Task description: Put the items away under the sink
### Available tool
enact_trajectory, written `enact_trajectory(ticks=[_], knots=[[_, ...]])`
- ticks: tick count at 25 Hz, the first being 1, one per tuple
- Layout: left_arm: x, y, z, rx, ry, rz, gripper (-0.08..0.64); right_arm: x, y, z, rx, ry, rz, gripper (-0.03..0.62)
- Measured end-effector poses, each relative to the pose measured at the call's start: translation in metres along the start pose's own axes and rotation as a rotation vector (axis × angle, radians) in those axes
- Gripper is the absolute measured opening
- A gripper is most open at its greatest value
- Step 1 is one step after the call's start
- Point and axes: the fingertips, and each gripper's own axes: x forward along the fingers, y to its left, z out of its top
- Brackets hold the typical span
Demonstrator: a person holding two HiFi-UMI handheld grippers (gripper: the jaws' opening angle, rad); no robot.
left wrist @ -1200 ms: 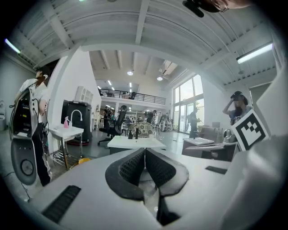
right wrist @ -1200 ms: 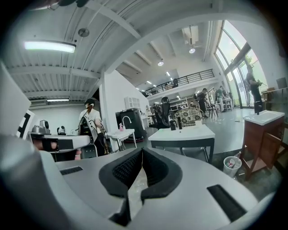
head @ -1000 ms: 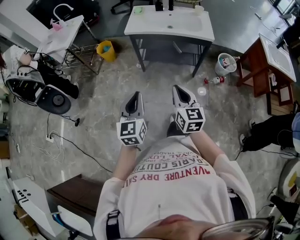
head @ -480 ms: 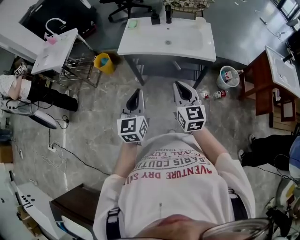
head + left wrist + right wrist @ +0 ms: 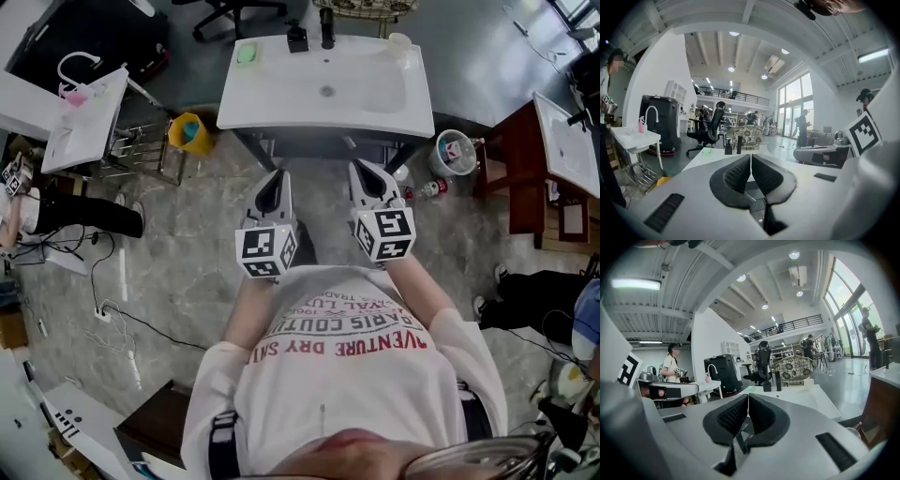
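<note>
The left gripper (image 5: 275, 183) and right gripper (image 5: 368, 175), both clenched empty, hover side by side before the white rectangular sink (image 5: 281, 98).

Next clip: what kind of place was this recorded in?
Probably an open-plan lab or studio hall, not a home bathroom. The white sink stands free on a frame, with another washstand at its left, and the left gripper view shows an office chair and a mezzanine railing.

The washbasin (image 5: 366, 94) stands straight ahead of you, its tap (image 5: 327, 26) at the far rim. On the floor (image 5: 187, 244) to its right sits a bucket (image 5: 454, 150), with a bottle (image 5: 429, 188) just beside it, and a bin (image 5: 188, 132) stands to its left.
</note>
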Motion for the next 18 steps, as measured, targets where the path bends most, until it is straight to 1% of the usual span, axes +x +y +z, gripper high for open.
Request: enact_trajectory(ticks=[3,8,11,15,18], knots=[[0.038,0.027,0.01,-0.001,0.002,-0.037,0.028,0.039,-0.006,0.003,0.002,0.011,-0.032,0.026],[0.104,0.084,0.038,-0.007,0.009,-0.095,0.028,0.114,-0.009,0.023,0.0,0.026,-0.084,0.026],[0.135,0.118,0.05,-0.007,0.019,-0.133,0.028,0.156,-0.006,0.035,0.006,0.027,-0.113,0.026],[0.17,0.166,0.064,-0.001,0.021,-0.15,0.028,0.215,-0.004,0.045,0.027,0.022,-0.15,0.026],[0.189,0.196,0.064,0.006,0.031,-0.16,0.028,0.25,-0.008,0.044,0.062,0.015,-0.188,0.026]])
